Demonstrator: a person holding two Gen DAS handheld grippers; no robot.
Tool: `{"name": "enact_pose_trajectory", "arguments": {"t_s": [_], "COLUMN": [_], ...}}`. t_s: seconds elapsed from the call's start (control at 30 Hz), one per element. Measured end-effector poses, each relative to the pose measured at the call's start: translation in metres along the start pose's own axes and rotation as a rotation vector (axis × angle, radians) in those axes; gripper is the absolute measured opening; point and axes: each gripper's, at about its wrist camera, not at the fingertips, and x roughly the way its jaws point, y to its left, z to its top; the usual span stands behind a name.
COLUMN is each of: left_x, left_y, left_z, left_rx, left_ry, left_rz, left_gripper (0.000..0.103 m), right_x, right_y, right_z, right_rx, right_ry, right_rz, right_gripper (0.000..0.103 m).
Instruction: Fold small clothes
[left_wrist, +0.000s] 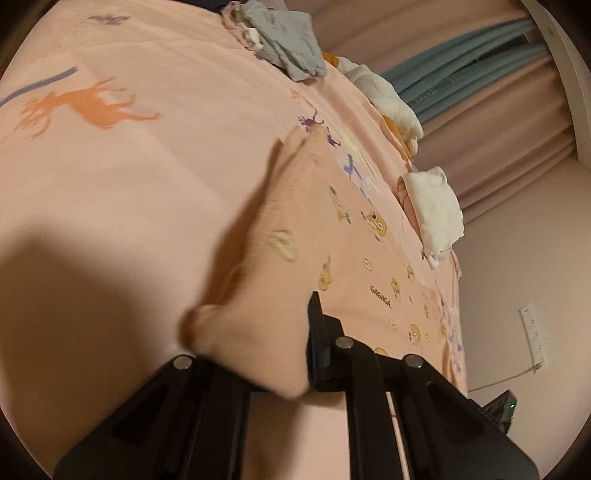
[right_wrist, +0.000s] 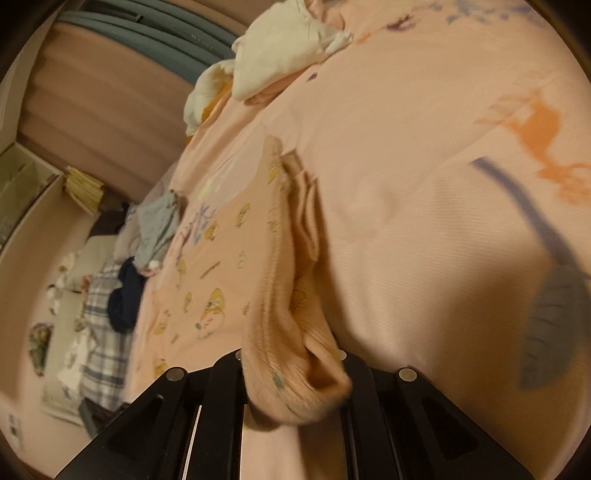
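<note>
Seen from the left wrist: left gripper (left_wrist: 280, 354) with fingers (left_wrist: 314, 332) pinching one end of a small peach garment (left_wrist: 258, 280), the cloth bunched between them and hiding the left finger. Stretched away from there across the bed (left_wrist: 147, 177), over a pink sheet printed with an orange deer (left_wrist: 85, 107). Spread flat just beside the held piece, toward the bed's right edge, another peach garment with yellow cartoon faces (left_wrist: 373, 258) (the word GAGAGA printed on it). Along the far edge, a grey garment (left_wrist: 291, 40) in a crumpled heap; along the right edge, two white bundles (left_wrist: 436, 210), well apart from the grey one. Behind the bed, pink and blue-green curtains (left_wrist: 480, 110).

Seen from the right wrist: right gripper (right_wrist: 295, 373) with fingers pressed onto the other end of the same peach garment (right_wrist: 295, 325), ribbed hem gathered thick between them (fingertips themselves buried in cloth). Garment folded lengthwise, lifted off the sheet near the fingers, far end resting on the bed (right_wrist: 406, 184). Printed garment (right_wrist: 210, 280) flat on its left side, grey garment (right_wrist: 159, 229) near the bed's left edge, white bundles (right_wrist: 269, 55) at the far edge.
</note>
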Motion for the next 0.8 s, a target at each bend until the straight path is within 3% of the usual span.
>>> {"name": "enact_pose_trajectory", "arguments": {"t_s": [0.2,0.37,0.47,0.57,0.8], "left_x": [-0.017,-0.022,-0.022,-0.021,-0.021], "left_y": [0.015,0.027,0.022,0.017,0.023], "left_z": [0.005,0.007,0.005,0.002,0.003], "left_rx": [-0.018,-0.049,-0.017,0.019,-0.013], "left_ry": [-0.016,-0.009,-0.022,-0.045,-0.04], "left_rz": [-0.012,-0.067,-0.045,-0.017,-0.041], "left_gripper": [0.011,0.011,0.011,0.011,0.011], "right_x": [-0.008,-0.013,-0.012,-0.01,-0.008], "right_y": [-0.014,-0.019,-0.027,-0.026,-0.021], "right_z": [0.001,-0.003,-0.004,-0.005,-0.005], "right_rx": [0.063,0.086,0.13,0.115,0.067], "right_ry": [-0.011,-0.021,-0.023,-0.029,-0.041], "right_rz": [0.022,0.026,0.066,0.059,0.028], "right_gripper": [0.006,0.006,0.006,0.006,0.006]}}
